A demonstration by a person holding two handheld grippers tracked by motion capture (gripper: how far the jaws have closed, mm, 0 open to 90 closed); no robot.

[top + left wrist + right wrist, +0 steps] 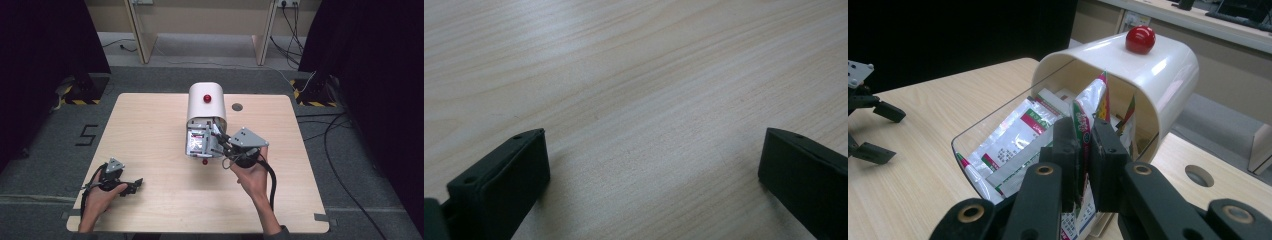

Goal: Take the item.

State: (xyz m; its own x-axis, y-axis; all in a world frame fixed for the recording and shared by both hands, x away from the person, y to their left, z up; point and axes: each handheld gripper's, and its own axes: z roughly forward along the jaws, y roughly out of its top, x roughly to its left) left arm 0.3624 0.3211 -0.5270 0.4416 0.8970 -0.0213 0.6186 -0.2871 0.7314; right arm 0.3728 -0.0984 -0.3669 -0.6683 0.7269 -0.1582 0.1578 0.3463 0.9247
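Observation:
A cream, round-topped box [206, 105] with a red knob [207, 98] lies mid-table, its clear front lid [993, 131] folded down. Several white packets with red and green print [1020, 132] lie inside. My right gripper [1085, 135] reaches into the opening, shut on one upright packet [1093, 97] pinched between its jaws; in the high view this gripper [218, 139] sits at the box's front right. My left gripper [132, 186] rests on the table at the near left, far from the box. Its jaws stand wide apart over bare wood [654, 165], open with nothing between them.
The light wooden table [160, 125] has a round cable hole [237, 106] just right of the box. A second red knob [204, 161] sits at the lid's front edge. Black curtains flank the table, and cables lie on the floor at the right.

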